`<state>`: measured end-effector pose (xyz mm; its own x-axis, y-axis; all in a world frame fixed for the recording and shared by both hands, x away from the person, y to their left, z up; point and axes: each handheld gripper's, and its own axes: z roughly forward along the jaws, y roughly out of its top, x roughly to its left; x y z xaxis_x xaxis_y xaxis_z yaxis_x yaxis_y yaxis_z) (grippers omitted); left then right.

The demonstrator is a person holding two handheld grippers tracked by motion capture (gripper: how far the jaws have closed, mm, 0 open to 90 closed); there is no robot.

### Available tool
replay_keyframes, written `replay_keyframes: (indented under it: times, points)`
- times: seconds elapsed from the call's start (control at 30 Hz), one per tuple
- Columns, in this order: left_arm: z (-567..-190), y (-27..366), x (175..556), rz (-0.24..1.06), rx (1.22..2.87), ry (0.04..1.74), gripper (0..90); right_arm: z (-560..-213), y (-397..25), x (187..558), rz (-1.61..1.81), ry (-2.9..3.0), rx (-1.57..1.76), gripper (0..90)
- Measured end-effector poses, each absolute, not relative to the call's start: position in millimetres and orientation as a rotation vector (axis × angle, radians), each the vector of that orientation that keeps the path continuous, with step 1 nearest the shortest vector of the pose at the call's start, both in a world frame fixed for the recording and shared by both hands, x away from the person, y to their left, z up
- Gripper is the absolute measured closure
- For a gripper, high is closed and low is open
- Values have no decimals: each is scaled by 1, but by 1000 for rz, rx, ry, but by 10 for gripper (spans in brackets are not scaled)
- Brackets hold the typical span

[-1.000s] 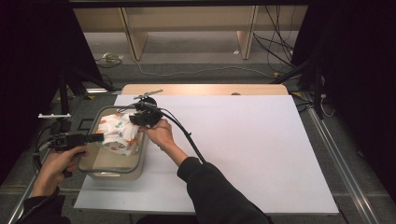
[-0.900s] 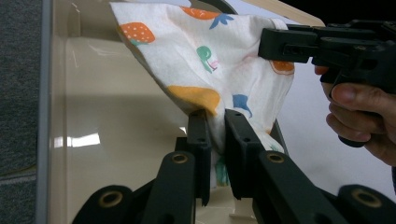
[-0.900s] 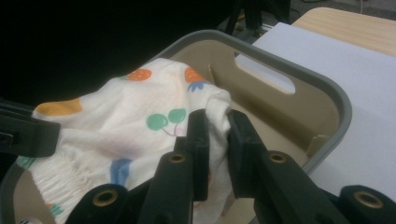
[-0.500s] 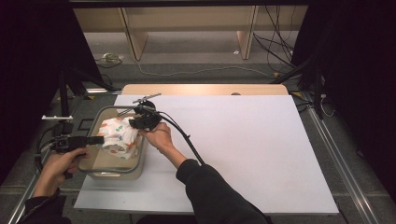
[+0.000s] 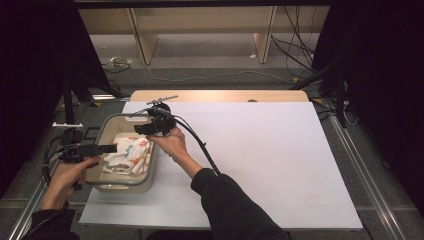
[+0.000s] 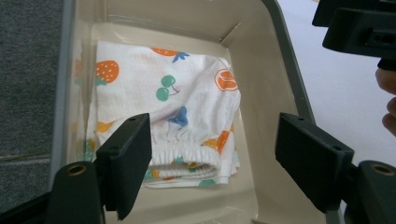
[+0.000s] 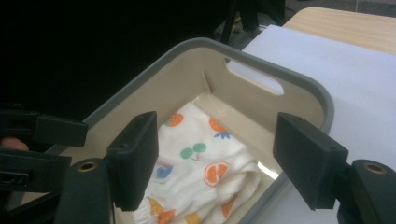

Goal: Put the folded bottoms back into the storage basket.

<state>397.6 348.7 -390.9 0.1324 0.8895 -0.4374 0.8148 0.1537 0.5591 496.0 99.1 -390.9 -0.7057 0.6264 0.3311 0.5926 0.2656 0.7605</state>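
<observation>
While both my tongs hang over the bin (image 5: 107, 184), neither holds anything. My left gripper (image 5: 111, 148) sits above the bin's left rim, jaws apart. My right gripper (image 5: 142, 129) is over the far right rim, jaws likewise apart. Folded cloth (image 6: 163, 107), white with a fruit print, lies flat on the bin floor, elastic hem toward my left gripper. Bin stands at the left edge of the white table (image 5: 280, 160).

light: bright tabletop, dark surround | focus: slightly soft | glare: none
</observation>
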Motion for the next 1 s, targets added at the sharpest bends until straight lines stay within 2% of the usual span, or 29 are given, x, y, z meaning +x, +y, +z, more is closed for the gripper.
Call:
replay_keyframes:
  times: [1.0]
  points:
    - [-386, 298, 403, 165, 1675, 1535, 172, -368, 46, 486, 1470, 2418, 1085, 304]
